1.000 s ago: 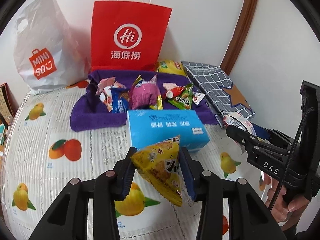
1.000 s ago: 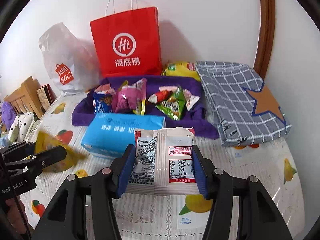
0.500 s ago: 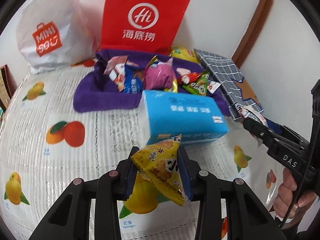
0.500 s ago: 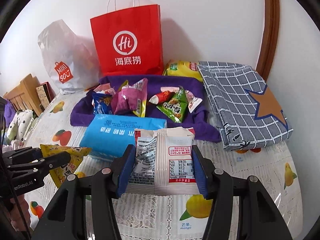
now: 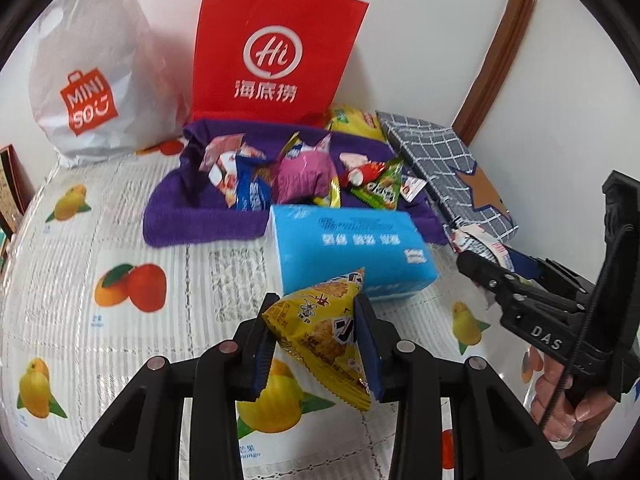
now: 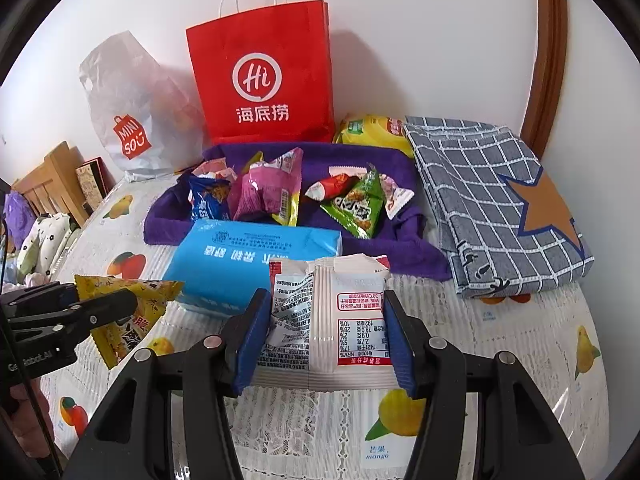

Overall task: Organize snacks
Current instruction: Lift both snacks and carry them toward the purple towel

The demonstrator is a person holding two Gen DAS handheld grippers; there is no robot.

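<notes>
Holding one snack in each tool, we hover over the fruit-print tablecloth (image 6: 500, 336), just short of the blue tissue pack (image 6: 256, 260). Our left gripper (image 5: 316, 344) has just been closing, and its pads now pinch the yellow triangular packet (image 5: 320, 332) by its flanks, apex pointing away from us toward the purple towel (image 5: 192, 216). Our right gripper (image 6: 324, 332) clamps the white sachet (image 6: 332, 320) across its width, long axis running forward, label upside down. Both seem bound for the snack pile (image 6: 280, 196) on that towel, judging by its contents.
</notes>
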